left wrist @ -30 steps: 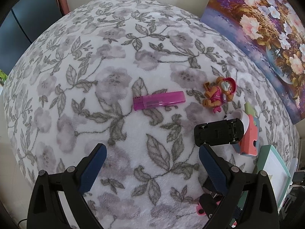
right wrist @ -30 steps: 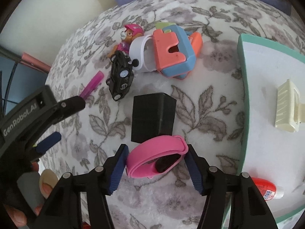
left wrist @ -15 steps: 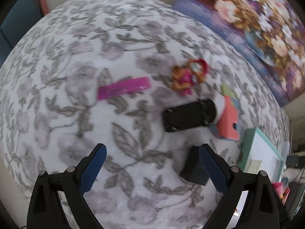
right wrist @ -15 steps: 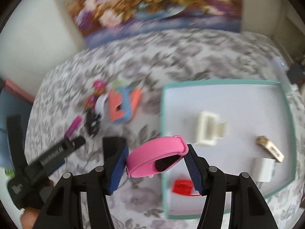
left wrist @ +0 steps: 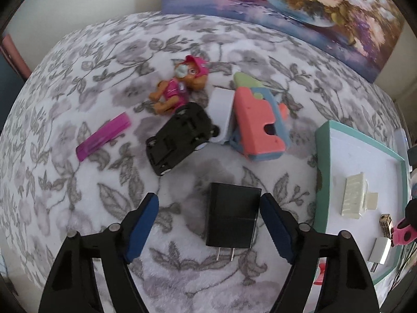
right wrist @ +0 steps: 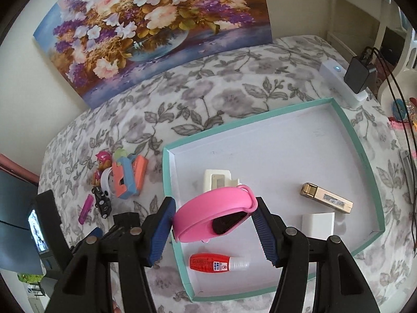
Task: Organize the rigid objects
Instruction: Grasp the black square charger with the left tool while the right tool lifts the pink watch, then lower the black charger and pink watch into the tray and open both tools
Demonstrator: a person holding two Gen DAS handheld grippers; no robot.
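Left wrist view: the left gripper [left wrist: 208, 224] pointed steeply down over a bed covered in a grey floral blanket [left wrist: 78, 60]. Its jaws were closing, with a black plug adapter [left wrist: 232, 219] lying flat between them; the right blue pad looked to be at the adapter's edge, while the left pad stood clear of it, so nothing was yet clamped. Beyond the adapter lay a black toy car [left wrist: 179, 138] on its roof, a magenta bar [left wrist: 104, 137] to its left, a pup figure in pink [left wrist: 179, 88] behind it, and a coral and blue block toy [left wrist: 258, 127] beside a white ring [left wrist: 221, 109]. A teal-rimmed tray [left wrist: 323, 182] sat at the right.

Right wrist view: the right gripper [right wrist: 213, 216] held a pink wristband [right wrist: 208, 214] clamped between its pads, raised above the near left part of the teal-rimmed tray [right wrist: 166, 182]. On the tray's white floor lay a cream clip [right wrist: 219, 180], a gold-coloured stick [right wrist: 325, 200], a white cube [right wrist: 318, 224] and a small red bottle [right wrist: 216, 262]. A flower painting [right wrist: 146, 31] leaned against the wall behind the bed. A white power strip [right wrist: 338, 83] with a black charger [right wrist: 359, 74] rested at the far right.
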